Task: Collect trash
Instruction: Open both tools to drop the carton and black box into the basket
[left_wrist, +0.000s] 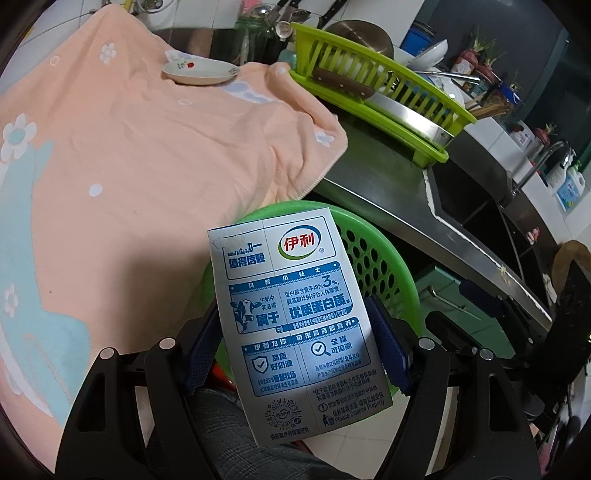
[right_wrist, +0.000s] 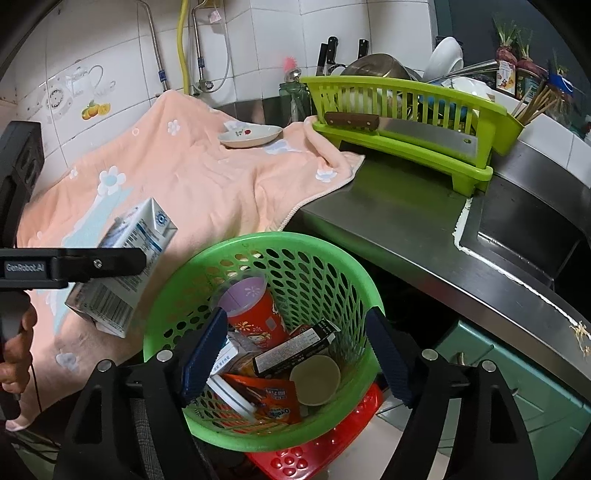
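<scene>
- Left gripper (left_wrist: 295, 339) clamps the milk carton (left_wrist: 291, 317) across its lower half, blue pads flat on both side faces; grip looks square.
- Right gripper (right_wrist: 295, 350) is spread wide and carries nothing, hanging over the green basket (right_wrist: 332, 254).
- Carton sits in the air, tilted, at the basket's left rim and partly over the peach towel (right_wrist: 192, 177); not yet over the opening.
- Step in hand, my read: drop the carton in. Carry it right until it's fully over the mouth, then lower below rim level before opening so it can't bounce off the edge.
- Basket already holds a red cup (right_wrist: 255, 317), a dark box (right_wrist: 295, 347) and a round lid (right_wrist: 314, 380); aim for the free back half.
- Keep the right gripper out of the drop path.
- Readable on carton: "伊利" logo, "值得信赖", "优质蛋白质", "3%", "Please Dispose Properly".
- Left gripper body reads "GenRobot.AI"; orange pouch (right_wrist: 273, 398) appears to read "Ovaltine", partly hidden.
</scene>
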